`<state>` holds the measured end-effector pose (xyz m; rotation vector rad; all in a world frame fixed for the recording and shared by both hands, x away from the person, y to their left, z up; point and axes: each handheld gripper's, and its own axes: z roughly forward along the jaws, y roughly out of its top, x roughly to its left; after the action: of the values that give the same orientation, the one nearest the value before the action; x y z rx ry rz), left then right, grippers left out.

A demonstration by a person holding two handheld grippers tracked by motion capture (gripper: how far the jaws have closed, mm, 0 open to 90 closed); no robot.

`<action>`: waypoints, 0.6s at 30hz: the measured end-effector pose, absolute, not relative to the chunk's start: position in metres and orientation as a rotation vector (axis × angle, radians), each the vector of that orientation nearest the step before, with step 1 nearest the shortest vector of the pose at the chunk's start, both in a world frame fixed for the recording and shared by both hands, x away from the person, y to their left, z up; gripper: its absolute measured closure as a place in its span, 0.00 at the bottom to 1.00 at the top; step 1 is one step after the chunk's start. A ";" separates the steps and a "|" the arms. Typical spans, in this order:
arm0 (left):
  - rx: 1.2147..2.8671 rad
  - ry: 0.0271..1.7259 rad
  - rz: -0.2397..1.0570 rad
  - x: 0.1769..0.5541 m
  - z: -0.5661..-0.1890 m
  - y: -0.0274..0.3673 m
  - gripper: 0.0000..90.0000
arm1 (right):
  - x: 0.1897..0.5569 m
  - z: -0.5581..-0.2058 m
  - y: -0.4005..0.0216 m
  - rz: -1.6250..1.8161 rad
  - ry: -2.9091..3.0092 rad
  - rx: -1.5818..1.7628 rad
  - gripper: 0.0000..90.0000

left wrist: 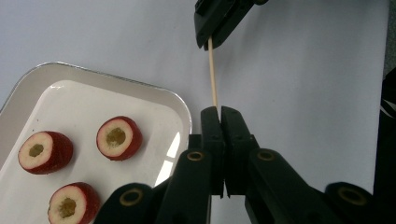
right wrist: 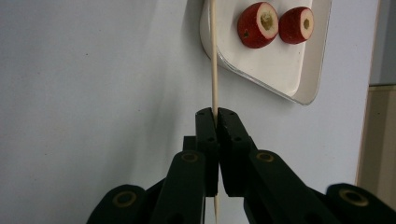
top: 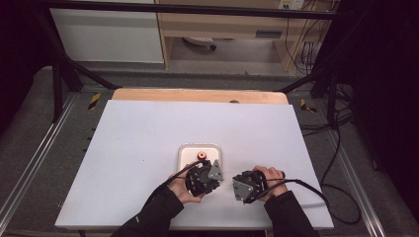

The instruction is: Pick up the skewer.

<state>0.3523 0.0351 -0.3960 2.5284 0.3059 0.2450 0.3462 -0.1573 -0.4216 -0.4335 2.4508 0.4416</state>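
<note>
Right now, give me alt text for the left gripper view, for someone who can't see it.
The left gripper is shut on a thin wooden skewer, whose far end the right gripper also grips. To the left, a white tray on the table holds three red fruit slices with hollowed centres.

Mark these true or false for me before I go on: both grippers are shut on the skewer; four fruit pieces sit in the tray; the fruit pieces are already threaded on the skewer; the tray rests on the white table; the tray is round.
1. Both the left gripper and the right gripper are shut on the skewer. True.
2. Four fruit pieces sit in the tray. False: the left gripper view shows three, red-skinned with cored centres, such as this fruit piece.
3. The fruit pieces are threaded on the skewer. False: they lie loose in the tray.
4. The tray rests on the white table. True.
5. The tray is round. False: rectangular with rounded corners.
</note>
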 end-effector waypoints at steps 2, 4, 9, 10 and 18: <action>2.528 0.307 0.241 0.353 -0.396 0.035 0.99 | 0.346 -0.421 -0.157 0.431 2.451 -0.443 0.99; 2.532 0.301 0.229 0.354 -0.396 0.035 0.98 | 0.345 -0.421 -0.158 0.416 2.457 -0.450 0.99; 2.533 0.343 0.209 0.357 -0.397 0.035 0.92 | 0.344 -0.419 -0.157 0.378 2.447 -0.470 0.99; 2.547 0.347 0.208 0.358 -0.397 0.035 0.89 | 0.344 -0.419 -0.157 0.366 2.442 -0.477 0.99; 2.645 0.423 0.176 0.364 -0.399 0.023 0.85 | 0.344 -0.415 -0.152 0.299 2.410 -0.505 0.99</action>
<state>0.3644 0.0228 -0.3988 2.6452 0.4233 0.1763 0.3441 -0.1517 -0.4154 -0.5047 2.4096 0.2987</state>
